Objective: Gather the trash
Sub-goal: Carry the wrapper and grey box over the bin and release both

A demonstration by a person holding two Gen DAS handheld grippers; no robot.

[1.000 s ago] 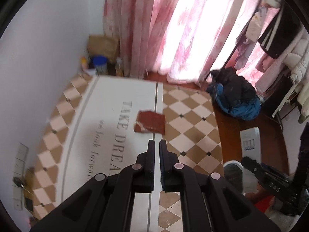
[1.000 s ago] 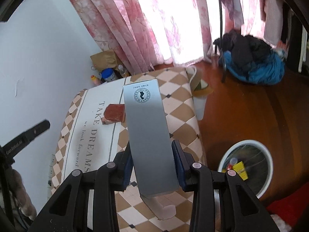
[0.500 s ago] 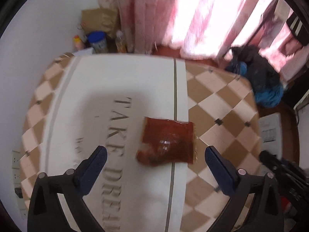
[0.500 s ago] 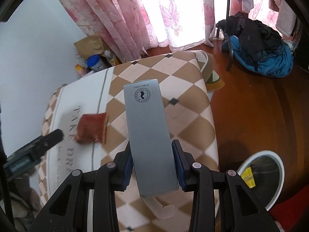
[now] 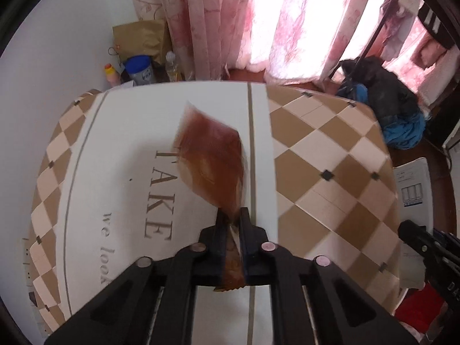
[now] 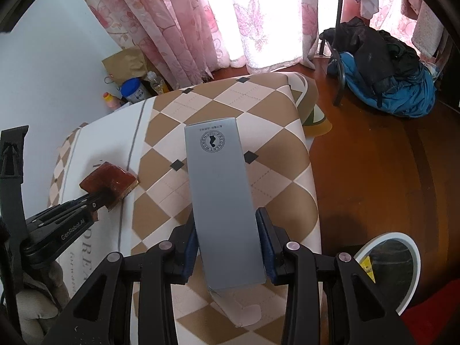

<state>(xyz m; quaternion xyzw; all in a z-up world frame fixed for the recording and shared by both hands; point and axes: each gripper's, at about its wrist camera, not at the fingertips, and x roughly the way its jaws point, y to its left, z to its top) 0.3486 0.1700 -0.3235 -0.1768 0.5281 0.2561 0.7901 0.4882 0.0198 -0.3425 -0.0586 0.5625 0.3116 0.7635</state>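
Now that my left claw [image 5: 231, 220] has closed on the red snack wrapper [image 5: 214, 162] and lifted it off the bench [image 5: 330, 149], and my right claw [image 6: 227, 247] stays clamped on the grey carton [image 6: 221, 195], both can go to the white bin [image 6: 402, 237].

Pink curtains [image 6: 178, 28]; blue jacket [image 6: 402, 86] on wooden floor [image 6: 359, 178].

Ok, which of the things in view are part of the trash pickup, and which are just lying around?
Job:
left gripper, shut on red wrapper
right gripper, shut on grey box
white bin on the floor

Lying about:
paper bag, blue-lidded jar, bottle by the wall
clothes pile
tablecloth
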